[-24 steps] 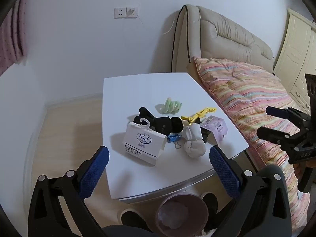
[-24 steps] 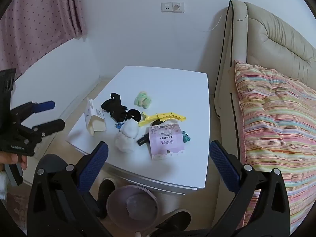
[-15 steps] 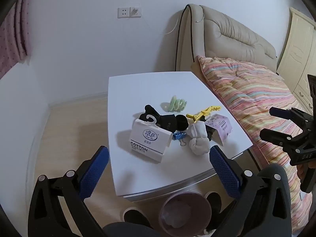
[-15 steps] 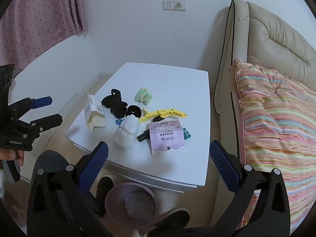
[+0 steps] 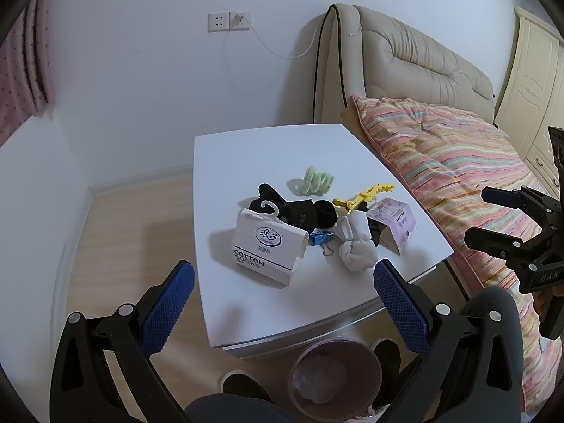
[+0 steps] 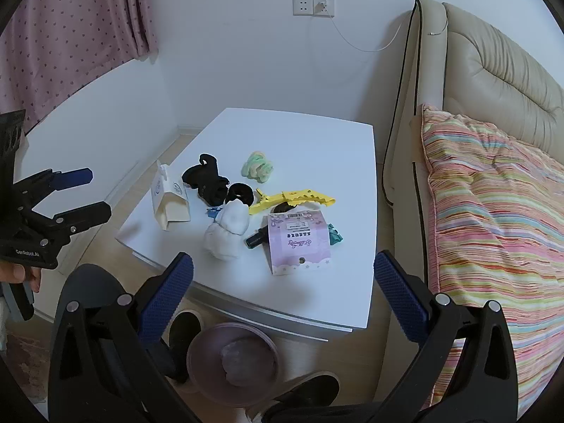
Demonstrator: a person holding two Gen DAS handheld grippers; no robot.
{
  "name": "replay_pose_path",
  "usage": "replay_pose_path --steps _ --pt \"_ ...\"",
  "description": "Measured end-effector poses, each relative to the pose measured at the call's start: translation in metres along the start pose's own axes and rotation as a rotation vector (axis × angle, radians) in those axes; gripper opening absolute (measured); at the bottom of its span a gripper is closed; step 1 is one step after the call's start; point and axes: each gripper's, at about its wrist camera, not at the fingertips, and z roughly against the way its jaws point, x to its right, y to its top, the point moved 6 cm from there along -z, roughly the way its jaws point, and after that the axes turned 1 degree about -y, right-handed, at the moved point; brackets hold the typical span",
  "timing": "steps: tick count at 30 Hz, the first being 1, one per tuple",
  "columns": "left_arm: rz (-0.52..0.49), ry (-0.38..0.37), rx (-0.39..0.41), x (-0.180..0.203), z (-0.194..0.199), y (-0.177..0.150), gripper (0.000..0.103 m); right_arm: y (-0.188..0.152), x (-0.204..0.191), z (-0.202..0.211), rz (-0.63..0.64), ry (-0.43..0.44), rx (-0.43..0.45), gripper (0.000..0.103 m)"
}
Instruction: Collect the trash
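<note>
On the white table (image 5: pixel 246 155) lies a cluster: a white "cotton socks" box (image 5: pixel 268 250), a balled white sock (image 5: pixel 354 243), a pink card packet (image 6: pixel 299 243), a yellow clip (image 6: pixel 292 199), green hair ties (image 5: pixel 313 183) and black pieces (image 5: pixel 299 211). A pinkish trash bin (image 6: pixel 197 345) holding crumpled paper stands on the floor at the table's near edge. My left gripper (image 5: pixel 282 271) hovers open over the near left of the table. My right gripper (image 6: pixel 283 261) hovers open over the near right. Both are empty and clear of the cluster.
A bed with a striped quilt (image 6: pixel 493 211) and a beige headboard (image 5: pixel 423 70) flanks the table's right side. Black shoes (image 6: pixel 183 331) show on the wooden floor beside the bin. A wall with sockets stands behind, and a pink curtain (image 6: pixel 70 35) hangs at the left.
Both views have drifted slightly: the table sits a little further right in the left wrist view and a little higher in the right wrist view. Both grippers stay open.
</note>
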Motion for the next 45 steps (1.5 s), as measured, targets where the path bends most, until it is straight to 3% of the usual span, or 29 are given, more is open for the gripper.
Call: replay_pose_path --steps 45 --pt "0.008 0.021 -0.002 -0.008 0.01 -0.003 0.098 0.001 -0.008 0.007 0.007 0.017 0.0 0.1"
